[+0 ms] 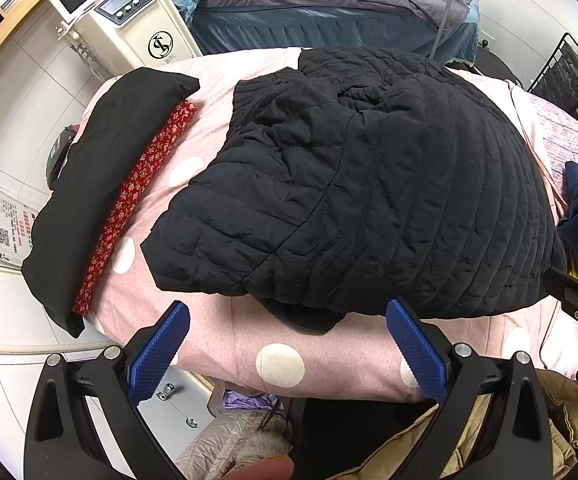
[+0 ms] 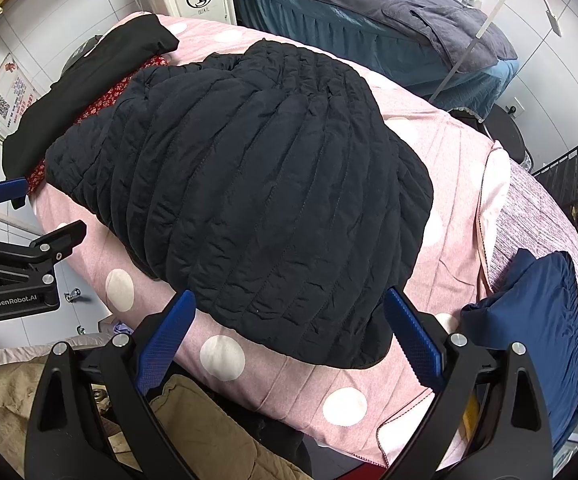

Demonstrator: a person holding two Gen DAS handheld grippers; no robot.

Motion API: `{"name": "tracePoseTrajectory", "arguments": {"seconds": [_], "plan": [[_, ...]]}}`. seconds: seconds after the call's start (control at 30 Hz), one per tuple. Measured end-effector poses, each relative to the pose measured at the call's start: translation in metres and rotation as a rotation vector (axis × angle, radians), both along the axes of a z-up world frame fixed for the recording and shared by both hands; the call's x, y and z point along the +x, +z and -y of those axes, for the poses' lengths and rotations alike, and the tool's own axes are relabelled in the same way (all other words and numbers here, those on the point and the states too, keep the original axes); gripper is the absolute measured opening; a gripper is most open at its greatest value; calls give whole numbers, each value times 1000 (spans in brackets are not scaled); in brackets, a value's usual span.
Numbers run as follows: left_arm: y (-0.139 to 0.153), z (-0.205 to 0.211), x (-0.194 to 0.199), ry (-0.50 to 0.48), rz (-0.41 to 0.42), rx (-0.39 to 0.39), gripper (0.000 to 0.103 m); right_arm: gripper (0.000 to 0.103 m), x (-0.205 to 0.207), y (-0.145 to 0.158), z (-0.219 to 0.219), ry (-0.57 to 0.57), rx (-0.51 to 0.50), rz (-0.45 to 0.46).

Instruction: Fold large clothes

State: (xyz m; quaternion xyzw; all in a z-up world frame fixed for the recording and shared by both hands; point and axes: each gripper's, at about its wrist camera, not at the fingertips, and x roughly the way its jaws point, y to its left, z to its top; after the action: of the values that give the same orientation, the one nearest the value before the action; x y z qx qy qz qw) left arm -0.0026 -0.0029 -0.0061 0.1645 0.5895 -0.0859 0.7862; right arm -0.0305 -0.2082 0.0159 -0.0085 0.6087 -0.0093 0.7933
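Note:
A black quilted jacket [image 1: 369,184] lies folded into a bulky bundle on the pink polka-dot bed cover [image 1: 281,364]; it also fills the middle of the right wrist view [image 2: 257,184]. My left gripper [image 1: 287,314] is open and empty, just short of the jacket's near hem. My right gripper [image 2: 289,300] is open and empty, its blue pads [image 2: 413,336] either side of the jacket's near edge without touching it. The left gripper also shows at the left edge of the right wrist view [image 2: 37,212].
A folded black garment [image 1: 105,168] with a red floral cloth [image 1: 137,208] under it lies at the bed's left edge. A dark blue garment [image 2: 537,328] lies on the right. A white machine [image 1: 129,12] and a grey bed [image 1: 329,4] stand behind. Beige clothes [image 2: 193,432] lie below.

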Motion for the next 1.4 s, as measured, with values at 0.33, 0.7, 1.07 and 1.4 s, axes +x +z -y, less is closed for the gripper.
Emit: {"name": "tracePoseTrajectory", "arguments": {"seconds": [0.33, 0.7, 1.07, 1.4], "plan": [[0, 1, 0, 0, 0, 0, 97, 94, 0, 0, 0, 1, 0, 0], [-1, 1, 0, 0, -2, 2, 97, 94, 0, 0, 0, 0, 0, 0], [-1, 1, -1, 0, -3, 4, 97, 94, -2, -1, 0, 0, -2, 1], [-2, 1, -5, -4, -5, 10, 97, 94, -3, -2, -1, 1, -1, -1]]}}
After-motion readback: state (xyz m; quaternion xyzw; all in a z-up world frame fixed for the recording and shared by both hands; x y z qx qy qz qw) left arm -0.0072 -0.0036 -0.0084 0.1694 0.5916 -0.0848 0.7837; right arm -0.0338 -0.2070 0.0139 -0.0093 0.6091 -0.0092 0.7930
